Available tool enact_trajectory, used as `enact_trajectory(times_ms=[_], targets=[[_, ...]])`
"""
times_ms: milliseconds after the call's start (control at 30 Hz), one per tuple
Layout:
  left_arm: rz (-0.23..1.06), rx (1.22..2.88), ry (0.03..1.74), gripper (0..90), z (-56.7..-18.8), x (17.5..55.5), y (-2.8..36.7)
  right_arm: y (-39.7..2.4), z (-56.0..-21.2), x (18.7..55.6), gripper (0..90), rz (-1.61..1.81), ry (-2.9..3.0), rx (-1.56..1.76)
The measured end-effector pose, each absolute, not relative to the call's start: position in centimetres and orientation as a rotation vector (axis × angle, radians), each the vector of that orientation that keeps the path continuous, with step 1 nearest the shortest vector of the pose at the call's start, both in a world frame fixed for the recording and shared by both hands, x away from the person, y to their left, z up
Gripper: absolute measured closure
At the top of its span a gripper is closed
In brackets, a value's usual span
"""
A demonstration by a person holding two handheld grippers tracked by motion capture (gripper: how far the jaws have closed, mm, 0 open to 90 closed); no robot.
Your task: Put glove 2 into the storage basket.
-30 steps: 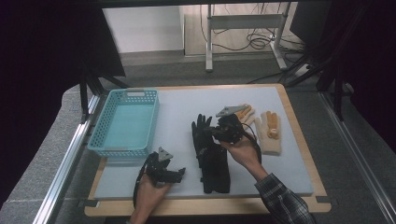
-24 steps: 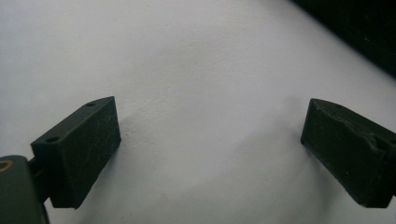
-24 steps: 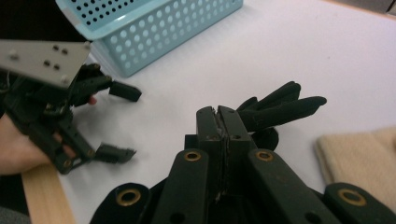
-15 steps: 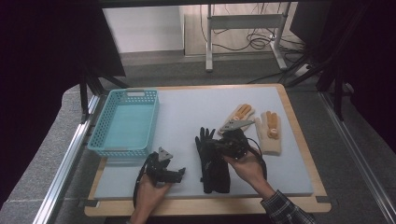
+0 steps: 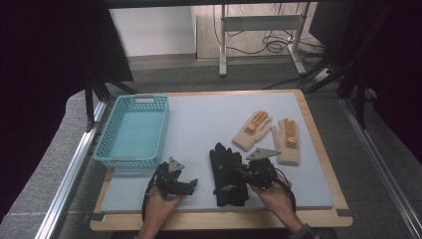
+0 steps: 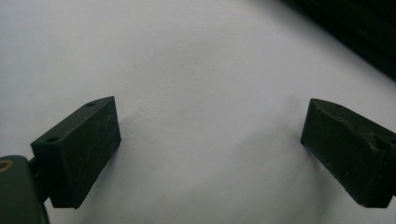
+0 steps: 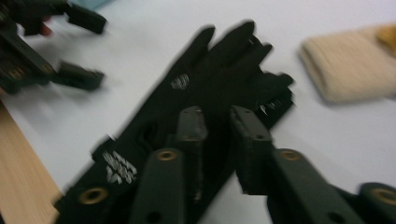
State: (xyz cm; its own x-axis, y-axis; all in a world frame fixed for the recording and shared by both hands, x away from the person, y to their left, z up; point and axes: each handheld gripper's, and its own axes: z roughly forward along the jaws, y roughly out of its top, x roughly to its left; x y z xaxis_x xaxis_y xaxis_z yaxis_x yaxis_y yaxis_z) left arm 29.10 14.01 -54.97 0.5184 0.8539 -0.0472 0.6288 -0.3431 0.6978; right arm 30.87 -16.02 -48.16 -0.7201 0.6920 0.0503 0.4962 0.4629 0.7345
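Right tongs [image 5: 238, 173] nearer, newly parted; two black gloves [image 5: 227, 174]

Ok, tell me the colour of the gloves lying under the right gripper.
Black, with small white markings. The black gloves show best in the right gripper view.

A grey floor [image 5: 164, 74] surrounds the table [image 5: 318, 149]; beyond stand a white wall [image 5: 149, 30] and metal-legged desk [image 5: 259, 25] over cables [image 5: 271, 45].
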Motion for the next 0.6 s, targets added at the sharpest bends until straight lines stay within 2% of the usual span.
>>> enact_trajectory(times_ms=[200,467,500,567,600], targets=[[0.432,2.084,1.206,5.0,-55.0,29.1,14.0,-16.7,-47.5,31.4,60.2,1.134,2.46,0.955],[0.434,2.084,1.204,5.0,-55.0,29.1,14.0,-13.1,-49.1,35.3,45.9,1.103,2.566,0.815],[0.434,2.09,1.2,5.0,-55.0,29.1,14.0,-12.7,-49.6,35.8,47.7,1.073,2.586,0.816],[0.433,2.09,1.202,5.0,-55.0,29.1,14.0,-11.9,-50.6,36.3,61.3,0.969,2.628,0.801],[0.432,2.09,1.202,5.0,-55.0,29.1,14.0,-11.8,-50.9,36.3,72.5,0.958,2.617,0.789]])
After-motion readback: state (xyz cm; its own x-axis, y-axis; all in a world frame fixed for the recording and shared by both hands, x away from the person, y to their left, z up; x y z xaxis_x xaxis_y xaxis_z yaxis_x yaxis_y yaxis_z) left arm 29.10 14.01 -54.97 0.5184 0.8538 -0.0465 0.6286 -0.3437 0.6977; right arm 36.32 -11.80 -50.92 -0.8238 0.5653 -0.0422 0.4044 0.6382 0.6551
